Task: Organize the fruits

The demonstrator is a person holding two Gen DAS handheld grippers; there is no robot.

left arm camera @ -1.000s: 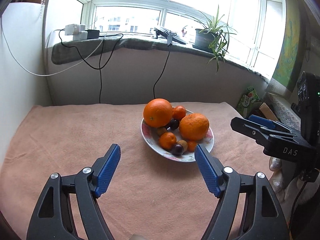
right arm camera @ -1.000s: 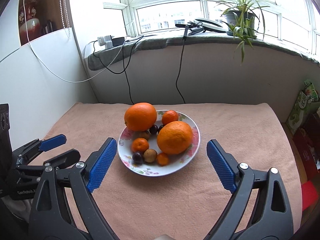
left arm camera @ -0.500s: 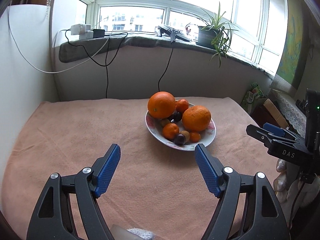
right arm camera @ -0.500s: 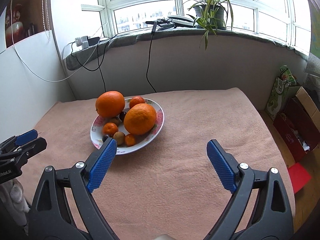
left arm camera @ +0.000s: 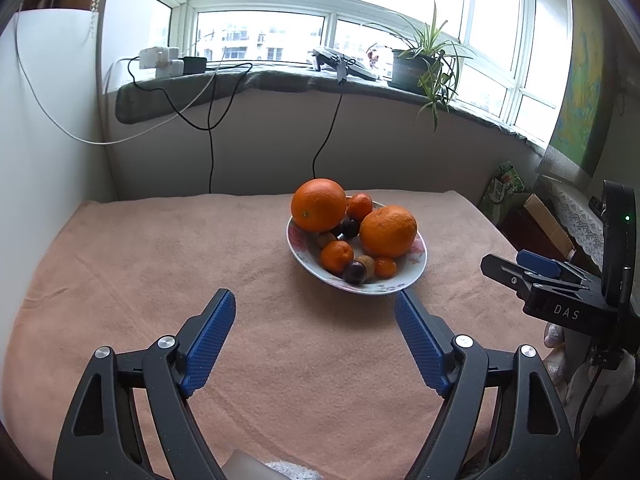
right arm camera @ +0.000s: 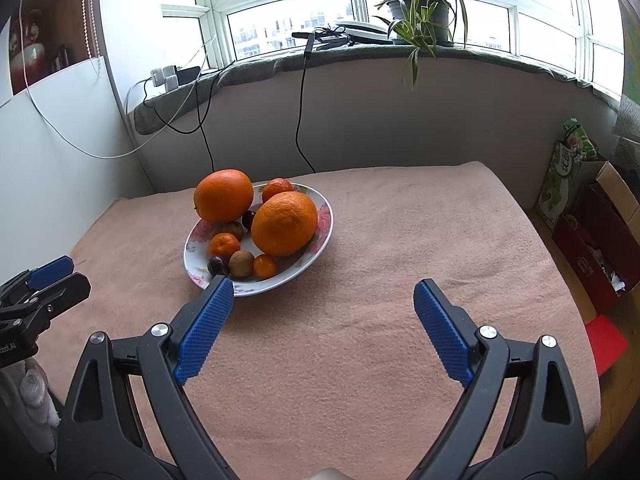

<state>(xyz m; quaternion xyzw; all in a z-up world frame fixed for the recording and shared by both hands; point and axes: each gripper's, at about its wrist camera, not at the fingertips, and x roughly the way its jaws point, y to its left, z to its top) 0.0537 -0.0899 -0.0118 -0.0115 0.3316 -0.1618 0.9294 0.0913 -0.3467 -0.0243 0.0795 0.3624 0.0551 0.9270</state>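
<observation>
Fruits [left arm camera: 387,231] lie in a plate [left arm camera: 416,264] on the table [left arm camera: 160,264] — windowsill [left arm camera: 280,80] behind.

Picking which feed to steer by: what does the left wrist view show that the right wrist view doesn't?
Only the left wrist view shows the yellow-green wall picture and the right gripper from outside. Only the right wrist view shows the red boxes, the wooden shelf and the left gripper from outside. Both show the floral plate of oranges, the pink towel and the potted plant.
</observation>
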